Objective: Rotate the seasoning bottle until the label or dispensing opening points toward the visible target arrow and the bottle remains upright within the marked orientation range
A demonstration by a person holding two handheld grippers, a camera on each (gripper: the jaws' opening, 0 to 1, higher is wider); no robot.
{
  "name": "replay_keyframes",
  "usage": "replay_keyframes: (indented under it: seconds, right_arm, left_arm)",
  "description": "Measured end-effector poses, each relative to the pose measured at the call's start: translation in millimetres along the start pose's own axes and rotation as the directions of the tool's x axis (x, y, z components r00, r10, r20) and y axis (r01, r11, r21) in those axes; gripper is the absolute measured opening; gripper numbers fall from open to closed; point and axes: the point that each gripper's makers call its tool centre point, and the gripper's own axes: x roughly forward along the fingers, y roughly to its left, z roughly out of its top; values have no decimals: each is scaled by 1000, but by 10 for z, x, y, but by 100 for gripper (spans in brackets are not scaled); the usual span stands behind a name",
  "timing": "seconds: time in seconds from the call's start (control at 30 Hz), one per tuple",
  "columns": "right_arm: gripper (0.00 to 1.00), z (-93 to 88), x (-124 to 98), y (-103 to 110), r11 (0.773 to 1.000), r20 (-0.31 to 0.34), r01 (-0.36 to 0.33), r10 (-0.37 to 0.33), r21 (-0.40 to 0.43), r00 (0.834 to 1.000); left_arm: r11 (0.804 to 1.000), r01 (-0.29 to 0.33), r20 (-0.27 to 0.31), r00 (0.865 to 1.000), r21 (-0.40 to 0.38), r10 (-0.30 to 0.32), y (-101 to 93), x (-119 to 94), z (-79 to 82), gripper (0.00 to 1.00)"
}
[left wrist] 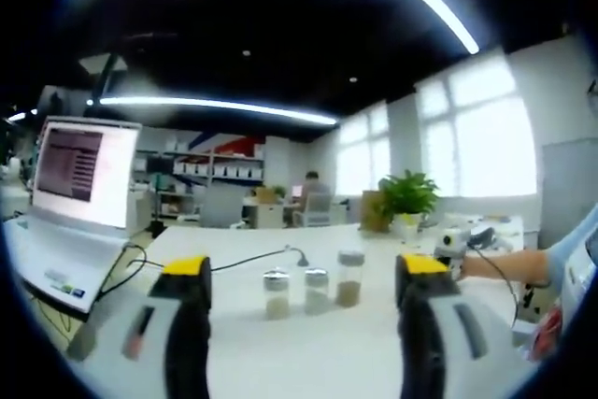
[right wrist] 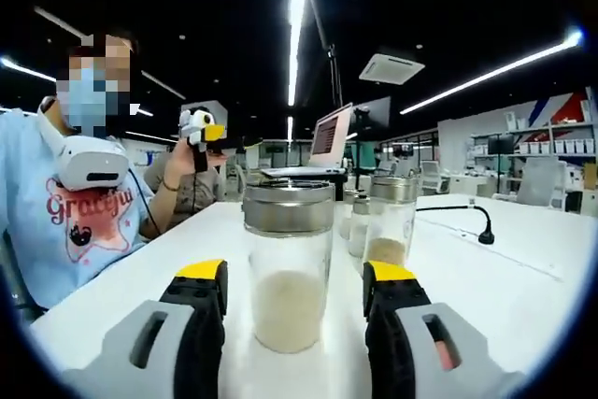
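**Seasoning bottle between open jaws: tipping and mis-aim risks**

Seasoning bottle (right wrist: pixel 288 263), a clear glass jar with a brushed metal cap and pale powder in its lower half, stands upright on the white table (right wrist: pixel 523 277), directly between the yellow-tipped jaws of the right gripper (right wrist: pixel 293 292). The jaws stand apart on either side of the glass; contact cannot be confirmed, so it reads as released, not grasping. Similar capped jars (right wrist: pixel 391 217) stand close behind it. The left gripper (left wrist: pixel 304 277) is also released, holding nothing, well back from the three jars (left wrist: pixel 316 292) seen in the left gripper view.

Findings, as judgement:
- Smooth glass may slip in the jaws during rotation.
- An off-centre or high grip could tilt the bottle.
- A wide turn may knock the neighbouring jars.
- No label, opening or target arrow is discernible, so final orientation cannot be checked from here.
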Motion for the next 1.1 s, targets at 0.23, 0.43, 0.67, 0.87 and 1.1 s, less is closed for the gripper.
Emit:
replay_keyframes:
  seconds: [0.23,0.43,0.67,0.87,1.1]
  right_arm:
    - [46,-2,112,92,986,31,-159,157,50,987]
    - [41,-59,281,180,979,-14,-205,205,21,979]
    - [40,-19,260,214,983,-22,-184,184,1,983]
    - [40,-23,229,198,987,-28,-161,161,4,987]
    - [40,-31,211,169,995,-56,-95,95,7,994]
  left_arm:
    - [1000,24,28,999,1,-24,-26,-11,62,85]
    - [999,47,59,997,3,-47,-96,-30,132,85]
    - [1000,23,45,999,0,-23,-32,-31,105,85]
    - [1000,24,30,999,3,-24,-60,-11,67,84]
    - [1000,31,22,999,5,-31,-102,5,34,84]
